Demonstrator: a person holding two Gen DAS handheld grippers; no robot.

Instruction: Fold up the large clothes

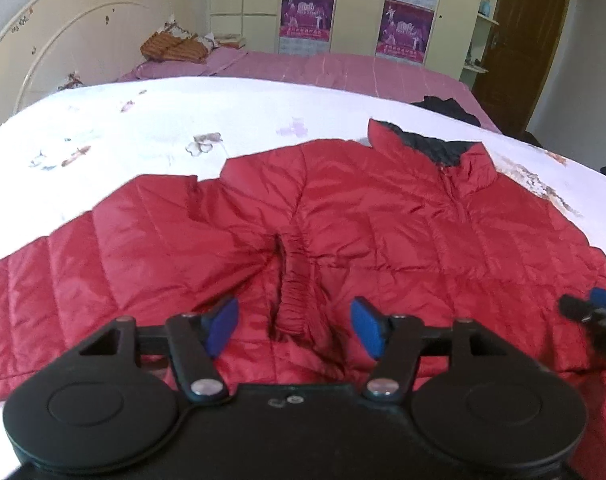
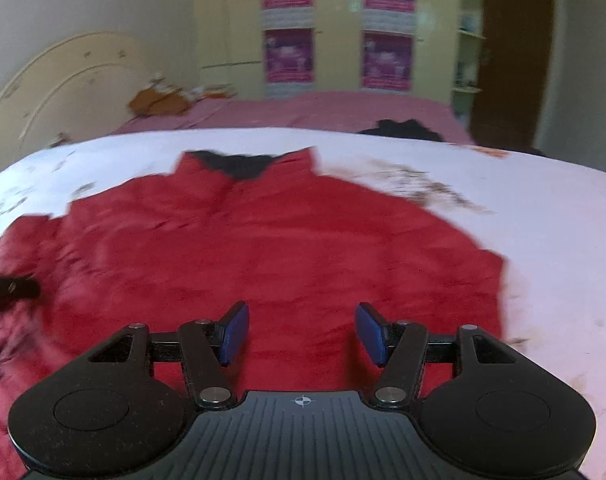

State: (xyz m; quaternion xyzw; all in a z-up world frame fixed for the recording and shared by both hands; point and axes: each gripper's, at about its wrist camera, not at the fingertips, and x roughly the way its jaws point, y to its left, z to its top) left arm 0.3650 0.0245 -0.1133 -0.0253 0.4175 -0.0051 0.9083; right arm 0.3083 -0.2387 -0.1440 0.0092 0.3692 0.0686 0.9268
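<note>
The left gripper [image 1: 295, 328] stands at the bottom centre of its own view with the jaws parted and nothing between the blue pads [image 1: 223, 330]; below the gap lies the gathered cuff [image 1: 293, 300] of a sleeve, which the pads do not touch. The right gripper [image 2: 301, 332] occupies the bottom centre of its view, jaws likewise apart and empty, hovering over plain red fabric; that view is blurred. Each gripper shows in the other's view: the right one at the right edge of the left view, the left one as a dark shape at the left edge of the right view. The red jacket [image 1: 383, 216] lies spread flat, front up, across the middle of both views, quilted, with its collar [image 1: 435, 148] open toward the upper right of the left view and showing a dark lining. One sleeve [image 1: 103, 248] is folded across the body at lower left. The jacket rests on a white sheet [image 1: 143, 132] with a faint printed pattern. Beyond the sheet runs a pink bedspread [image 1: 343, 72], with dark clothing [image 1: 447, 108] at its right end and an orange-brown bundle [image 1: 171, 46] at upper left beside the cream headboard [image 1: 55, 40]. A wardrobe [image 1: 363, 4] bearing purple posters fills the top centre, and a brown door [image 1: 523, 40] stands at upper right.
</note>
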